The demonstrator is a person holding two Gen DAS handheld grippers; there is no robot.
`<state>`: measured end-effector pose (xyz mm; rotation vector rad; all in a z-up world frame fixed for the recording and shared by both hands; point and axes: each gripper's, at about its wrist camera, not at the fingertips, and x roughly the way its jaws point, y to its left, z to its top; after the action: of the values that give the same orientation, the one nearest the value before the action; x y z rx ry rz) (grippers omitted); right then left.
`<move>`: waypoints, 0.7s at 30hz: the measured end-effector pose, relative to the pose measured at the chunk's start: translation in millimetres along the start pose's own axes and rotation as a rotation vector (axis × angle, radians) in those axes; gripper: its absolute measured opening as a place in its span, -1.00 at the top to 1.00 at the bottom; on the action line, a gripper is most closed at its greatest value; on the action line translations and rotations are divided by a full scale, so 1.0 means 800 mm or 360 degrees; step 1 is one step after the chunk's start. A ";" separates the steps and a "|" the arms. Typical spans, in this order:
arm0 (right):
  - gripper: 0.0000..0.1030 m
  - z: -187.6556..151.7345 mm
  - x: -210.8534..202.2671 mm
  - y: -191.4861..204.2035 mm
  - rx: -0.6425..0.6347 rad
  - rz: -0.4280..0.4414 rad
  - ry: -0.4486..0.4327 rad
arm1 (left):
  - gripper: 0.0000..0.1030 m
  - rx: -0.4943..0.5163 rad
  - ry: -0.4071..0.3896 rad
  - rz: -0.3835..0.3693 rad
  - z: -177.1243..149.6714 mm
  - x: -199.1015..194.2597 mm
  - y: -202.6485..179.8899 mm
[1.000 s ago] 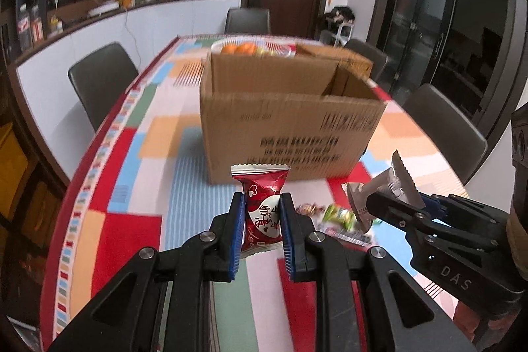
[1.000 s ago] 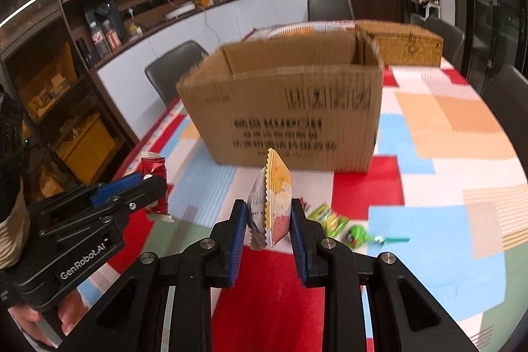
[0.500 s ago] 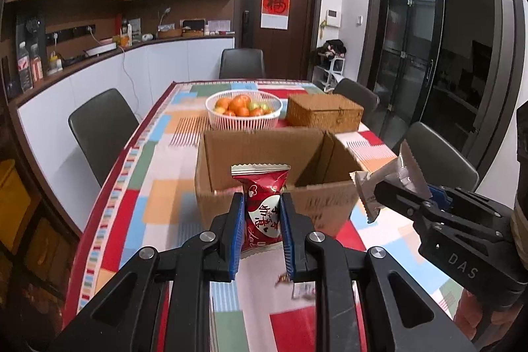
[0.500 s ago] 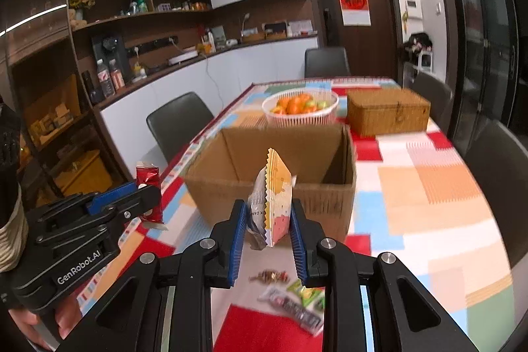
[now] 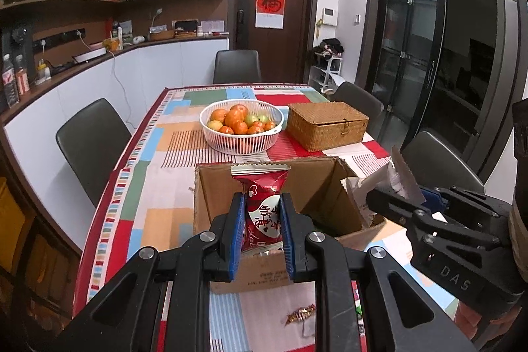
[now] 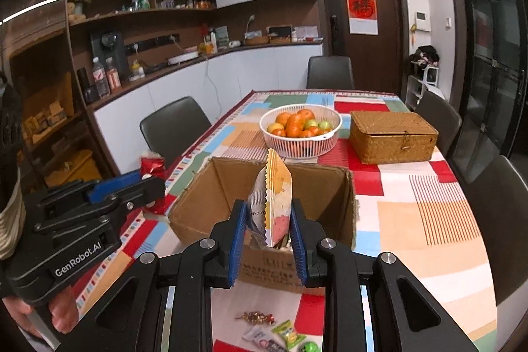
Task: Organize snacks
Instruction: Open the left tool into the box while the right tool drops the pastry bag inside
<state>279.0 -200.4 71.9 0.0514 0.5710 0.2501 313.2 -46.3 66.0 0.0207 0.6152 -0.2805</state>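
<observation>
My left gripper (image 5: 262, 203) is shut on a red snack packet (image 5: 262, 203) with white lettering, held upright above the near edge of an open cardboard box (image 5: 214, 183). My right gripper (image 6: 268, 213) is shut on a yellow, white and pink snack packet (image 6: 275, 197), also upright over the near wall of the same cardboard box (image 6: 198, 203). In the left wrist view the right gripper (image 5: 373, 197) shows at the right with its pale packet (image 5: 396, 177) above the box's right side. In the right wrist view the left gripper (image 6: 158, 183) shows at the left with the red packet (image 6: 152, 165).
Loose wrapped candies (image 6: 280, 330) lie on the patchwork tablecloth (image 6: 429, 220) in front of the box. Behind it stand a white basket of oranges (image 5: 242, 126) and a closed wicker box (image 5: 326, 126). Dark chairs (image 5: 89, 137) ring the table. A hand (image 6: 62, 309) grips the left tool.
Both grippers have risen with their packets still clamped. The view went from facing the box's front wall to looking down into its open top, and the loose candies dropped toward the bottom edge.
</observation>
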 end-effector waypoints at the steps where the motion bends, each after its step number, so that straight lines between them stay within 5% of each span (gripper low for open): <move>1: 0.47 0.002 0.007 -0.002 -0.0002 0.0002 0.0013 | 0.58 -0.0003 0.0012 -0.0004 0.002 0.006 0.001; 9: 0.47 0.016 0.052 -0.013 -0.0001 -0.0043 0.0106 | 0.52 -0.0012 0.0110 -0.0018 0.017 0.061 0.011; 12: 0.34 0.021 0.066 -0.015 0.0004 -0.0055 0.0120 | -0.05 -0.0021 0.0116 0.0036 0.021 0.069 0.016; 14: 0.01 0.023 0.076 -0.019 0.0022 -0.0077 0.0156 | -0.06 -0.0016 0.0104 0.0066 0.017 0.065 0.018; 21: -0.02 0.006 0.055 -0.022 -0.0008 -0.0145 0.0092 | -0.10 0.0084 0.0050 0.0119 -0.014 0.031 0.000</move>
<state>321.6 -206.1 50.8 0.0133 0.6287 0.1646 326.6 -51.3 42.8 0.0989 0.6365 -0.2241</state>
